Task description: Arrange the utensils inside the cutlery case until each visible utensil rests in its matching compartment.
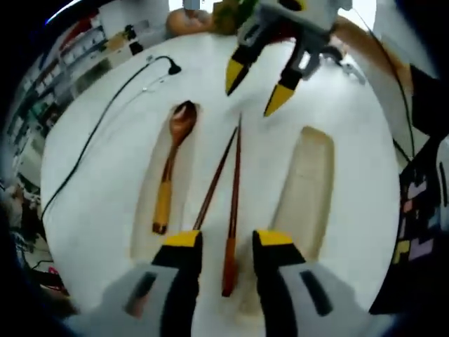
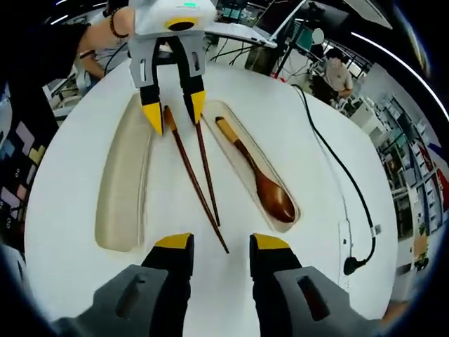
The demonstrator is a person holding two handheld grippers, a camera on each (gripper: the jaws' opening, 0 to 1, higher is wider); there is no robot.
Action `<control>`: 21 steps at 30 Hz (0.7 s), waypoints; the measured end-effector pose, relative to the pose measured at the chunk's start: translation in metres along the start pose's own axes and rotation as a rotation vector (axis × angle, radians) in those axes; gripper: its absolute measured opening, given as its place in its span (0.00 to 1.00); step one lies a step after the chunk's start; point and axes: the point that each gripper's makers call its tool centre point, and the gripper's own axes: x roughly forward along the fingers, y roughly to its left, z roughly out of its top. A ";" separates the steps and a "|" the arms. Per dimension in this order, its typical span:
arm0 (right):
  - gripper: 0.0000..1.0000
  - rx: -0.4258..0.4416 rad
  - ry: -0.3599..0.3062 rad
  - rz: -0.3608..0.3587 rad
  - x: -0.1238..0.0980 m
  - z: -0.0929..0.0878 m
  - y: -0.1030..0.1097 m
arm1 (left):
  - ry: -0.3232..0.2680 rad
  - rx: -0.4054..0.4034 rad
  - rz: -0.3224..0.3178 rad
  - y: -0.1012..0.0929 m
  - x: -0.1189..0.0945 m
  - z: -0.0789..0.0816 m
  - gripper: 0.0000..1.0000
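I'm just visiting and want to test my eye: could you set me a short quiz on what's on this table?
1. True or false: the spoon lies in a compartment of the case.
2. Where do the chopsticks lie? A) in the empty compartment B) on the flat middle between compartments C) on the spoon
3. Fill in: both grippers, left and right, have their jaws ____.

Key: 1 true. 2 B; they cross each other. 3 open, neither holding anything.
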 end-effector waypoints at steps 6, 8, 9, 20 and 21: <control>0.26 -0.035 0.054 0.056 0.011 -0.004 0.005 | 0.056 0.007 -0.015 -0.001 0.003 -0.007 0.28; 0.26 -0.037 0.063 0.074 0.014 -0.004 0.006 | 0.076 0.014 -0.024 -0.002 0.005 -0.010 0.28; 0.24 -0.035 0.069 0.089 0.015 -0.004 0.006 | 0.084 0.017 -0.024 -0.002 0.005 -0.012 0.27; 0.15 -0.012 0.111 0.168 0.022 -0.010 0.009 | 0.123 0.056 -0.023 -0.001 0.005 -0.012 0.25; 0.11 -0.011 0.110 0.185 0.022 -0.010 0.012 | 0.126 0.059 -0.024 0.000 0.005 -0.012 0.25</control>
